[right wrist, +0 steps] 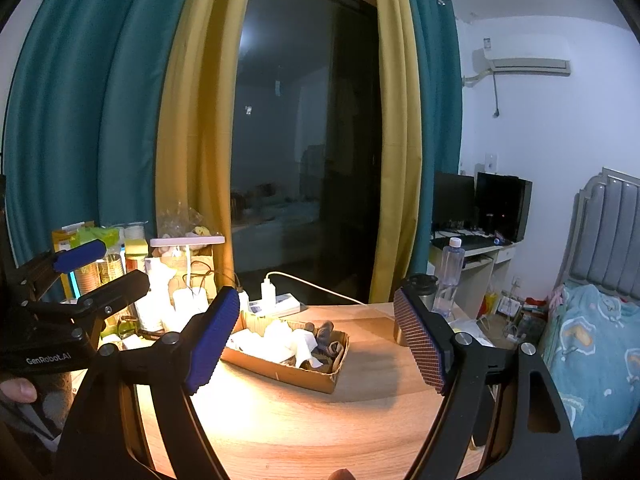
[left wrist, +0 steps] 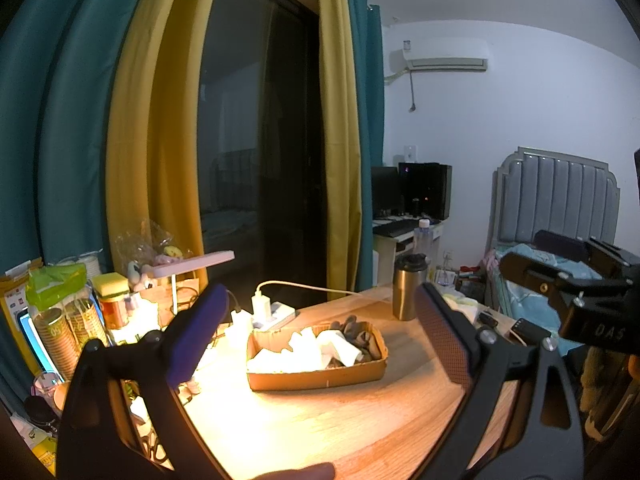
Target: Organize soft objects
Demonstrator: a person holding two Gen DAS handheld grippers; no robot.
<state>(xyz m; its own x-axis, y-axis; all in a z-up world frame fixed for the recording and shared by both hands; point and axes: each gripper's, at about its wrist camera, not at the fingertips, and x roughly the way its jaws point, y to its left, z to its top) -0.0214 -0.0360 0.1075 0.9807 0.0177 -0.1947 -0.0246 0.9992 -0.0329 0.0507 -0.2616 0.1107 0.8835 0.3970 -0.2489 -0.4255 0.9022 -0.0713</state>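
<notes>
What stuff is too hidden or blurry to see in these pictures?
- Cardboard box contents, both views: white soft pieces glare under the lamp; the dark ones are too small to name.
- Steel tumbler, right wrist view: mostly behind the right hand-held gripper finger.
- Desk clutter, left wrist view: partly blocked by the left hand-held gripper finger.
- Outside the window: just dark reflections.

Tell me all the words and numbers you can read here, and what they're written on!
"GenRobot.AI" on the black body of the left gripper, seen from the right wrist camera.
"DAS" on the black body of the right gripper, seen from the left wrist camera; more letters may be cut off.
The patterned cans show digits like "09" or "60", too blurred to be sure.
The yellow packet and the air conditioner sticker are too small to read.
</notes>
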